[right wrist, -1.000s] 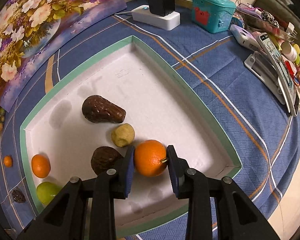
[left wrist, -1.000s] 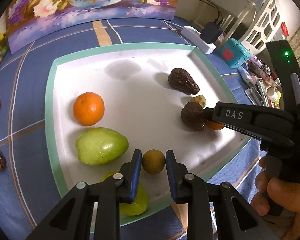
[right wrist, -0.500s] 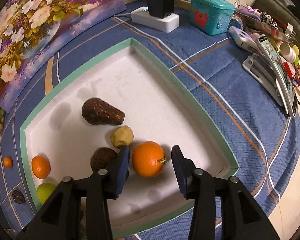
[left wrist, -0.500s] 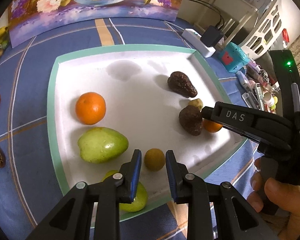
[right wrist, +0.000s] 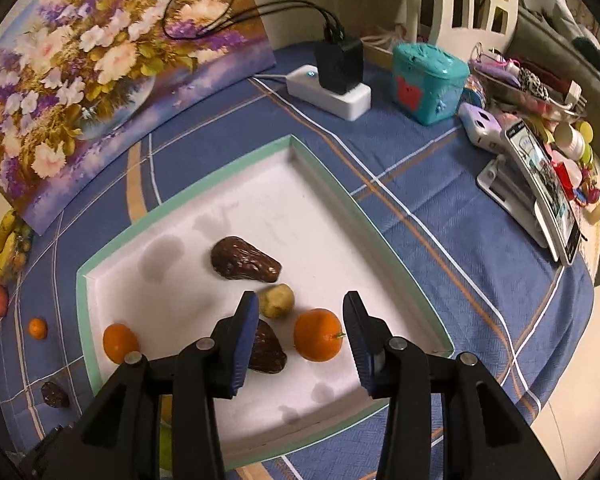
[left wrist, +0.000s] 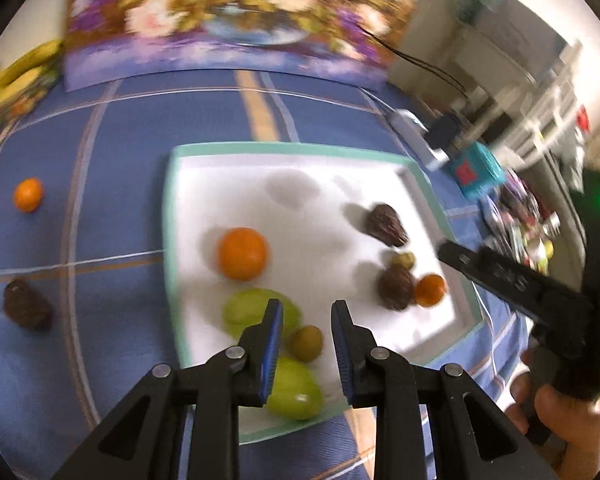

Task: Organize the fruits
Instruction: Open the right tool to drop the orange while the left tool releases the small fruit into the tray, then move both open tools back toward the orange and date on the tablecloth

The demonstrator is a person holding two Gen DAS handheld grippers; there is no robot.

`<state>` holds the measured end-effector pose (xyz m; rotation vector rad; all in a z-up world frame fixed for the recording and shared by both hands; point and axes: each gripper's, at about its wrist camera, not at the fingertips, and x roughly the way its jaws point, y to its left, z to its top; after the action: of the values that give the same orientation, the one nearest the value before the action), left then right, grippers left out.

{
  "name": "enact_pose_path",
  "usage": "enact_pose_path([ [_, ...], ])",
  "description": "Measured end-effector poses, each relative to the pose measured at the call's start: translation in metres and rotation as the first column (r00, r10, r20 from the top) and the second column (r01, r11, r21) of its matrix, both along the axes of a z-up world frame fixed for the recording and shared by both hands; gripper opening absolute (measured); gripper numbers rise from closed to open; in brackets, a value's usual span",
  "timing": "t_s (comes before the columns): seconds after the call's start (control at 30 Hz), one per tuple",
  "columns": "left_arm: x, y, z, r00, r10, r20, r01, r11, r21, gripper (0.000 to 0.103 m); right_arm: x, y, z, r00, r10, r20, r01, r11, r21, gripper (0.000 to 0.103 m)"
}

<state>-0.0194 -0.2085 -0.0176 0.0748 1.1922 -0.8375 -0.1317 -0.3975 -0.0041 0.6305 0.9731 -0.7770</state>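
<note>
A white tray with a green rim [left wrist: 172,240] [right wrist: 324,168] holds several fruits. My left gripper [left wrist: 306,312] is open and empty, above a small brown round fruit [left wrist: 306,343], two green fruits [left wrist: 256,310] [left wrist: 294,390] and an orange [left wrist: 242,254]. My right gripper [right wrist: 300,312] is open and empty, raised above an orange [right wrist: 318,335], with two brown fruits [right wrist: 244,264] [right wrist: 266,354] and a small yellowish fruit [right wrist: 276,300] close by. A small orange [left wrist: 28,194] and a brown fruit [left wrist: 26,308] lie on the cloth left of the tray.
A flower painting [right wrist: 100,64] leans at the back. A power strip with a charger [right wrist: 332,88], a teal box [right wrist: 430,82] and a cluttered pile with a phone [right wrist: 540,184] stand to the right. Bananas [right wrist: 4,244] lie at far left.
My right gripper opened, let go of the orange in the tray and pulled back upward. My left gripper also pulled back and up from the small brown fruit, staying open.
</note>
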Motion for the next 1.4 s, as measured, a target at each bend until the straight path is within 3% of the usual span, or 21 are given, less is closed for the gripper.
enact_pose_path([
  [0.27, 0.035, 0.042, -0.006, 0.980, 0.199, -0.011, -0.198, 0.980, 0.022, 0.028, 0.012, 0.015, 0.004, 0.998, 0.059, 0.012, -0.059, 0.998, -0.001, 0.045],
  [0.63, 0.051, 0.069, -0.009, 0.955, 0.294, -0.029, -0.293, 0.956, 0.029, 0.032, 0.030, 0.039, 0.010, 0.989, 0.149, 0.017, -0.149, 0.989, -0.020, 0.045],
  [0.67, 0.052, 0.070, -0.010, 0.953, 0.302, -0.030, -0.301, 0.953, 0.032, 0.038, 0.031, 0.040, 0.010, 0.988, 0.153, 0.014, -0.153, 0.988, -0.020, 0.045],
  [0.7, 0.053, 0.071, -0.011, 0.951, 0.308, -0.031, -0.307, 0.951, 0.035, 0.053, 0.032, 0.041, 0.009, 0.988, 0.156, 0.012, -0.156, 0.988, -0.019, 0.045],
  [0.77, 0.054, 0.074, -0.013, 0.947, 0.320, -0.032, -0.318, 0.947, 0.043, 0.070, 0.033, 0.041, 0.007, 0.987, 0.160, 0.005, -0.160, 0.987, -0.016, 0.049],
  [0.83, 0.055, 0.075, -0.013, 0.945, 0.326, -0.029, -0.325, 0.945, 0.047, 0.071, 0.033, 0.041, 0.005, 0.987, 0.161, -0.005, -0.161, 0.987, -0.017, 0.061],
  [0.93, 0.056, 0.078, -0.017, 0.939, 0.343, -0.018, -0.341, 0.938, 0.069, 0.083, 0.035, 0.041, 0.000, 0.986, 0.167, -0.014, -0.168, 0.986, -0.010, 0.063],
  [1.0, 0.056, 0.080, -0.019, 0.934, 0.358, -0.013, -0.356, 0.931, 0.079, 0.092, 0.036, 0.042, -0.002, 0.985, 0.173, -0.022, -0.174, 0.985, -0.011, 0.072],
  [1.17, 0.059, 0.087, -0.023, 0.919, 0.394, 0.002, -0.392, 0.915, 0.094, 0.103, 0.039, 0.045, -0.005, 0.981, 0.191, -0.028, -0.192, 0.981, -0.018, 0.078],
  [1.23, 0.060, 0.089, -0.024, 0.916, 0.400, 0.002, -0.399, 0.912, 0.095, 0.103, 0.039, 0.045, -0.006, 0.981, 0.192, -0.030, -0.193, 0.981, -0.020, 0.089],
  [1.4, 0.063, 0.095, -0.025, 0.908, 0.419, 0.014, -0.418, 0.903, 0.104, 0.103, 0.039, 0.046, -0.005, 0.982, 0.190, -0.005, -0.190, 0.981, -0.025, 0.091],
])
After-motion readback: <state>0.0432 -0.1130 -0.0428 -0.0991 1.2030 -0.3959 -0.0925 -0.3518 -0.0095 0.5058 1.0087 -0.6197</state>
